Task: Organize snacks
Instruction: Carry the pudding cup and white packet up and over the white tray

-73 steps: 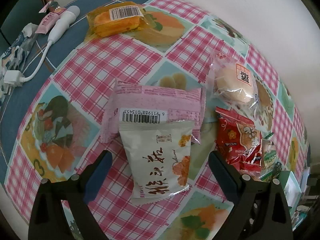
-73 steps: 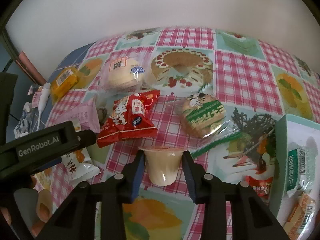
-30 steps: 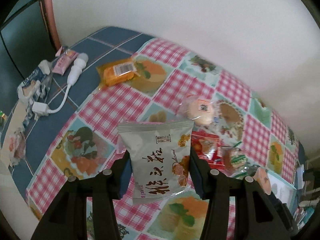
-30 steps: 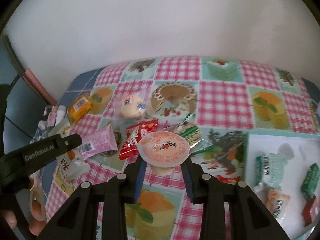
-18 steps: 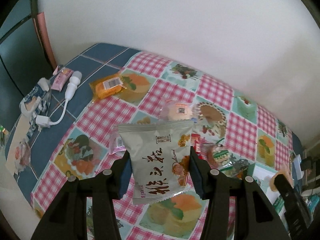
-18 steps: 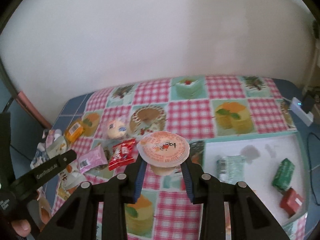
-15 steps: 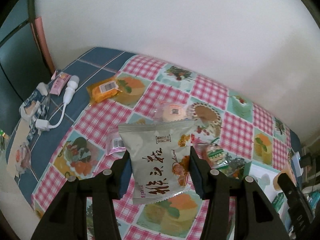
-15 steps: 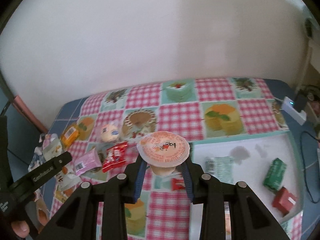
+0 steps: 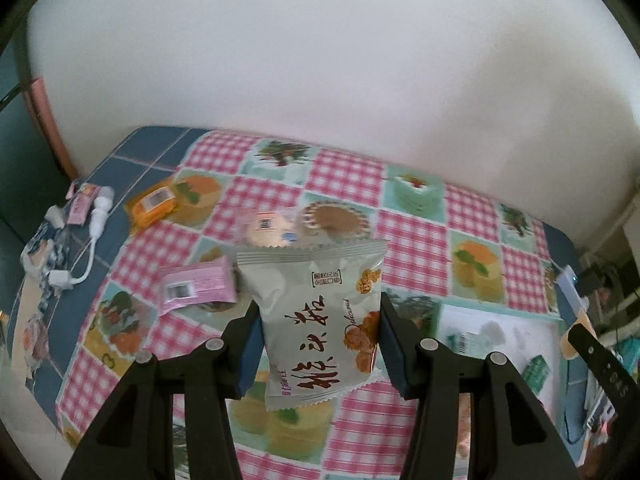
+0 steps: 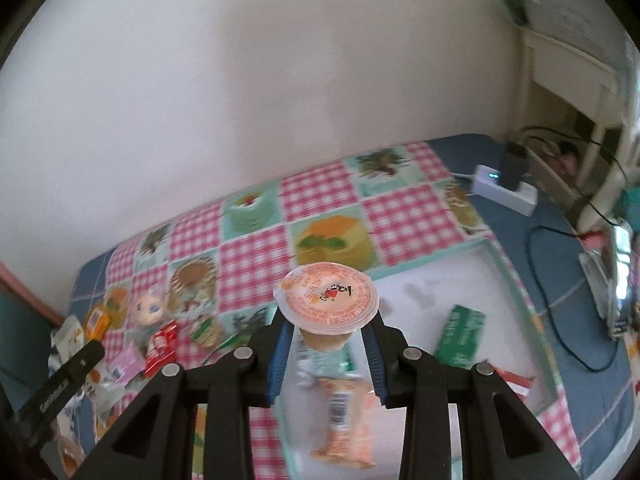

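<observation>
at the centre of my left wrist view, my left gripper (image 9: 318, 342) pinches a pale snack packet (image 9: 316, 316) above the checked tablecloth (image 9: 412, 236). low in my right wrist view, my right gripper (image 10: 326, 354) clamps a jelly cup (image 10: 327, 300) over the white tray (image 10: 516, 276).

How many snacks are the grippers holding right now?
2: a white packet clamped in the left gripper, and a jelly cup in the right gripper. Nothing else seems held.
</observation>
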A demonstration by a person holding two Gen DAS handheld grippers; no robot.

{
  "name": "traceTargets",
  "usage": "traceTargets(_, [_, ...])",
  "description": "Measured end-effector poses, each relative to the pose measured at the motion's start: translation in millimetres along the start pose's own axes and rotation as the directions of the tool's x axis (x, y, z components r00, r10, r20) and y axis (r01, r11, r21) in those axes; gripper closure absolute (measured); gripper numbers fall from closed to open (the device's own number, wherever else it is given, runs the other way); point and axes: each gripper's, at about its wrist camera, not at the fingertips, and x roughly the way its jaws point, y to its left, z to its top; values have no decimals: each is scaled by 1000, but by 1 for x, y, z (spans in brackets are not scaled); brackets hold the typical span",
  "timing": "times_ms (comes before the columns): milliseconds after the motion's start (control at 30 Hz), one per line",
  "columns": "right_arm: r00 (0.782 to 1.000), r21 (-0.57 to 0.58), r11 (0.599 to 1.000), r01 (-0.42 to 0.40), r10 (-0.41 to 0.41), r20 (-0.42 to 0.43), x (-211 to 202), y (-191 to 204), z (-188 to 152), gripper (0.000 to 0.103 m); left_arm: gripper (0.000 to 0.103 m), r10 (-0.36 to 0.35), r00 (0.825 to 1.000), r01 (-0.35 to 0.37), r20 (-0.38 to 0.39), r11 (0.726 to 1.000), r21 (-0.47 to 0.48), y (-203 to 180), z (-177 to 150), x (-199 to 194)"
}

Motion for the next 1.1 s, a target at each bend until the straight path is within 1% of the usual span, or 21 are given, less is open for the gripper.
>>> traceTargets(67, [1000,37,999,25,-25,1,-2,-16,4,66,50,-11,1000,11,3,1000,21,-13,-3,-2])
traceTargets(167, [1000,86,996,30,-30,3,-4,-36,8,66,50,-32,999,31,6,999,43,-33,-7,-5])
traceTargets(233, [999,115,992,43,-44,3,-6,-51,11,66,50,-46,999,46,0,997,55,-47,-12,-4])
traceTargets(433, [995,184,978,97,-98,-6,-7,-87,15,66,50,-84,996,88,-34,988,130,-91,-23,3])
traceTargets(633, [990,244,960,139,-139,-20,-5,-121,16,66,50,-92,994,100,-51,976,192,-124,-28,7])
traceTargets(733, [988,270,951,153,-150,-33,-4,-134,16,66,50,-103,992,116,-74,970,211,-136,-29,11])
traceTargets(933, [984,298,937,180,-169,-61,6,-154,15,66,50,-98,991,119,-93,958,261,-160,-35,22])
traceTargets(1033, [979,312,928,203,-183,-93,15,-160,11,66,50,-112,987,140,-115,951,274,-170,-38,28])
traceTargets(1100, [971,304,924,233,-204,-126,26,-163,7,66,50,-119,982,157,-144,945,287,-178,-42,34])
